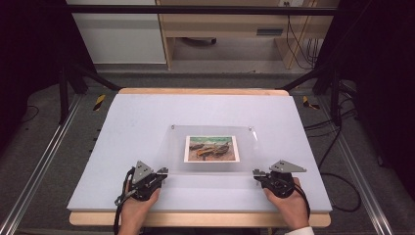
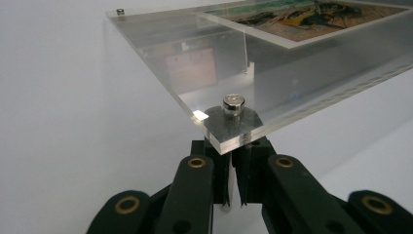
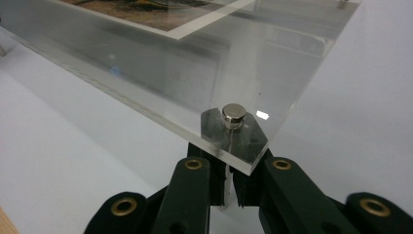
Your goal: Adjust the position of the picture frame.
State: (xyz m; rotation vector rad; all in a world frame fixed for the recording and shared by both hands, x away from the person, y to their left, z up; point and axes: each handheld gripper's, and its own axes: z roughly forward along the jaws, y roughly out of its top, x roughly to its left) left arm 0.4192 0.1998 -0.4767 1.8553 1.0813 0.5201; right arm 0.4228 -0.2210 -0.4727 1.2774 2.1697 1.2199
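A: The acrylic frame [image 1: 213,148] is seen lying flat near the middle of the table [image 1: 127,122], whose top is covered by a pale lilac sheet edged with light wood. What is seen around it?

B: Dark metal rails are seen on the grey floor at both sides, a black bar runs across the top of the high view, and pale wooden furniture [image 1: 220,24] stands behind the table. Cables [image 1: 337,147] lie on the floor at the right.

A: How are the hands placed?

B: Both forearms come in from the bottom edge. The left claw [image 1: 163,172] is held at the frame's near left corner, with the left hand [image 1: 138,205] resting behind it. The right claw [image 1: 256,173] is held at the near right corner, with the right hand [image 1: 288,200] behind it.

A: What is gripped?

B: In the left gripper view the jaws are nearly closed beneath the corner, just under a metal standoff bolt [image 2: 233,104]; a grip on its lower part is suggested. In the right gripper view the same is seen under the other bolt [image 3: 233,115].

A: And inside the frame?

B: A printed picture [image 1: 212,149] of boats, with a white border, is sandwiched between the clear plates, lying in the frame's middle.
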